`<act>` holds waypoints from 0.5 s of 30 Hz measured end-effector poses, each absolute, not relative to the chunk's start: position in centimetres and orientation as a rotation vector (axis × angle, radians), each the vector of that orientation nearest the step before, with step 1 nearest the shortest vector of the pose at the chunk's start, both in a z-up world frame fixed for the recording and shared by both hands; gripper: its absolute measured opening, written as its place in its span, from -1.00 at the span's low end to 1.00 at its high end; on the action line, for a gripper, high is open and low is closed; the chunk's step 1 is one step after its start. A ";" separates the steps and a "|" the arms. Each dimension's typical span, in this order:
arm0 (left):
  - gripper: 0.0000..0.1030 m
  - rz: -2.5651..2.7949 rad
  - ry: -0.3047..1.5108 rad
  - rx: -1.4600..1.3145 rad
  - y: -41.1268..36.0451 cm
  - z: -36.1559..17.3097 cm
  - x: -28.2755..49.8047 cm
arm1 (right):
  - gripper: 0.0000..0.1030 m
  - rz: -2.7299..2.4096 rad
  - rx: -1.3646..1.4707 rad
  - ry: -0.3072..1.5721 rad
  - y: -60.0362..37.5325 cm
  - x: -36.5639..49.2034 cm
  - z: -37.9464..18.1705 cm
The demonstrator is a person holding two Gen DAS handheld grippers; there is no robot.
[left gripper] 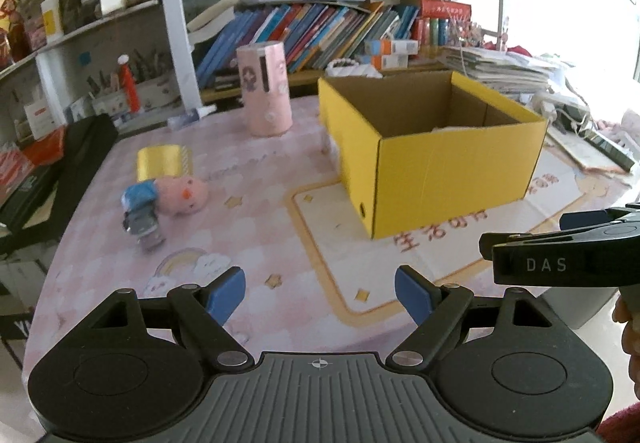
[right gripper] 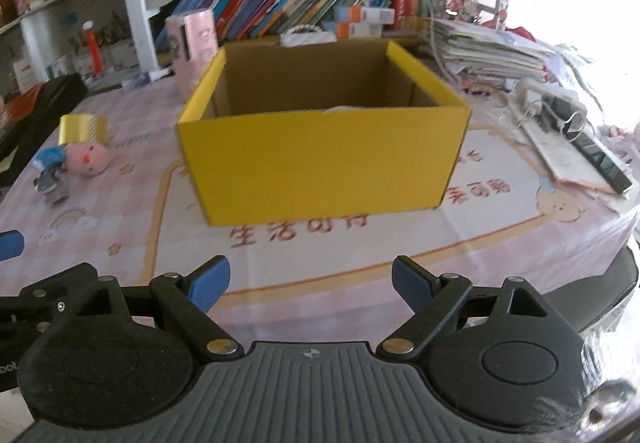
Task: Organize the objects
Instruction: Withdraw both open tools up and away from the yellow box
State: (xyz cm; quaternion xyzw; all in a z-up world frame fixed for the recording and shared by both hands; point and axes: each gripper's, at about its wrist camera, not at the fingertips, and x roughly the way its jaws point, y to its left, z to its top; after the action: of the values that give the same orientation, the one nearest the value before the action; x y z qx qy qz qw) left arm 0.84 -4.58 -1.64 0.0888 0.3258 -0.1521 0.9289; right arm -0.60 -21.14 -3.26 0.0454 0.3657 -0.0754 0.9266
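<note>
- With both tools empty, left tool (left gripper: 320,297) and right tool (right gripper: 310,285) gape wide, ready for grasping.
- We see the plush toy (left gripper: 180,195) left of the yellow box (left gripper: 432,159), awaiting sorting.

An open yellow box (right gripper: 320,163) stands upright mid-surface. Far left lie a pink plush (left gripper: 182,195), a gold tape roll (left gripper: 162,161) and a small grey toy (left gripper: 142,225); a pink cylinder (left gripper: 266,89) stands behind.
</note>
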 end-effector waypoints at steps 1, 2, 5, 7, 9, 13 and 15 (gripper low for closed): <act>0.63 -0.307 0.671 0.185 -4.3 -1.7 0.6 | 0.70 -0.148 0.092 0.754 -20.8 -0.7 -3.4; 0.63 -0.304 0.674 0.186 -4.0 -1.7 0.5 | 0.70 -0.140 0.092 0.758 -20.4 -0.8 -3.4; 0.64 -0.294 0.679 0.186 -3.2 -1.8 0.1 | 0.70 -0.121 0.088 0.766 -19.4 -1.0 -3.5; 0.64 -0.285 0.681 0.183 -2.6 -1.8 -0.2 | 0.70 -0.108 0.086 0.770 -18.8 -1.2 -3.6; 0.64 -0.274 0.684 0.182 -2.0 -1.8 -0.5 | 0.71 -0.094 0.084 0.775 -18.2 -1.2 -3.6; 0.64 -0.248 0.689 0.175 -0.8 -1.8 -0.8 | 0.72 -0.062 0.075 0.785 -17.0 -1.2 -3.6; 0.66 -0.233 0.687 0.172 -0.1 -1.7 -1.0 | 0.72 -0.049 0.068 0.785 -16.3 -1.2 -3.6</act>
State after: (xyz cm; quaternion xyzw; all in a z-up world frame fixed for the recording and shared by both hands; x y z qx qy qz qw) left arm -1.02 -0.14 -1.68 0.0838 0.3356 -0.1140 0.9313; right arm -1.23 -16.33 -3.61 0.0332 0.3822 -0.0239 0.9232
